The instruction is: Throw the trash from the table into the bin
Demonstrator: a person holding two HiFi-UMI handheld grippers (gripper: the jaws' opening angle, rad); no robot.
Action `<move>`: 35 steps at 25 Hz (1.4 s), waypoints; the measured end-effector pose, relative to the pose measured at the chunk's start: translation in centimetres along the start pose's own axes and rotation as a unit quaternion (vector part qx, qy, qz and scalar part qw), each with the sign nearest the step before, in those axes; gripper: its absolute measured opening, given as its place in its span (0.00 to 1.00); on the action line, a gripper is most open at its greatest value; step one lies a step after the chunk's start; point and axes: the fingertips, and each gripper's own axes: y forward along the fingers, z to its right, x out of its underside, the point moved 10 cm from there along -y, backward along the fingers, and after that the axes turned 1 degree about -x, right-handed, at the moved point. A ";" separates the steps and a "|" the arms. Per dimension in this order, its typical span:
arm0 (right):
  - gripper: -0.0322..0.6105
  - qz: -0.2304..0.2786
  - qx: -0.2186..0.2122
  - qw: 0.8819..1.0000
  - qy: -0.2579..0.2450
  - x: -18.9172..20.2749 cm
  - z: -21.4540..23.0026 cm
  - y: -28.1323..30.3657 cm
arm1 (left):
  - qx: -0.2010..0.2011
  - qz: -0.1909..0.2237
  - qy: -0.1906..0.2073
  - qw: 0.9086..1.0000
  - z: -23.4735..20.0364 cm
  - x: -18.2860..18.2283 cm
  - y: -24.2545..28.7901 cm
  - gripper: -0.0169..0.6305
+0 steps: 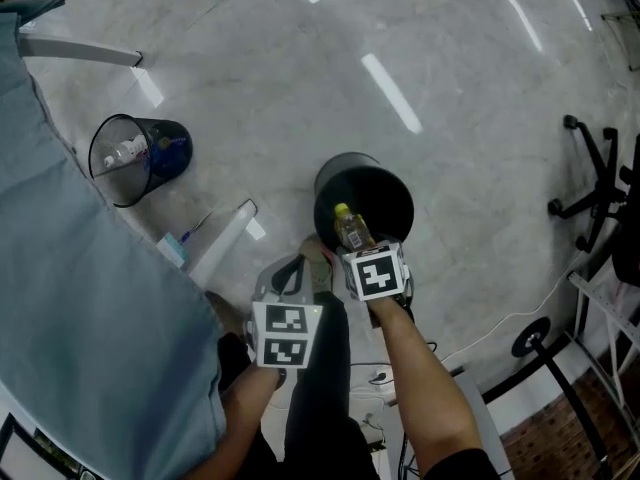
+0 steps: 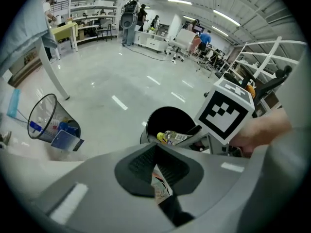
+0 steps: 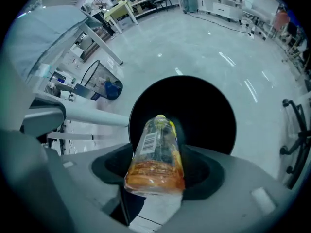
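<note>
A black round bin (image 1: 380,196) stands on the floor just ahead of both grippers. My right gripper (image 1: 355,248) is shut on a clear plastic bottle (image 3: 156,154) with a yellow cap and some orange liquid. The bottle (image 1: 349,228) hangs over the near rim of the bin (image 3: 209,113), cap pointing into the opening. My left gripper (image 1: 303,271), just to the left and a little behind, is shut on a small printed wrapper (image 2: 160,184). In the left gripper view the bin (image 2: 167,121) and the bottle (image 2: 175,137) lie straight ahead.
A wire mesh wastebasket (image 1: 135,156) holding several bits of trash stands to the left by the table's white leg (image 1: 222,240). The blue-grey table (image 1: 80,308) fills the left side. An office chair base (image 1: 598,183) and cables lie at the right.
</note>
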 end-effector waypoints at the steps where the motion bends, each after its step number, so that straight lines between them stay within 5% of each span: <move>1: 0.53 -0.008 0.001 1.000 -0.002 0.0 0.1 0.6 | -0.002 -0.003 -0.002 1.000 -0.2 0.2 0.2 0.04; 14: 0.53 -0.097 -0.004 0.995 -0.001 -0.5 0.7 5.4 | 0.010 0.010 -0.027 1.000 -2.0 0.0 0.1 0.04; 29: 0.53 -0.041 0.012 0.999 0.008 0.0 -1.0 -1.6 | 0.017 0.030 -0.026 0.999 0.2 -1.3 -4.5 0.04; 35: 0.53 0.020 0.025 0.999 0.015 1.0 -1.5 -6.2 | 0.010 0.040 -0.033 0.999 1.4 -2.4 -7.0 0.04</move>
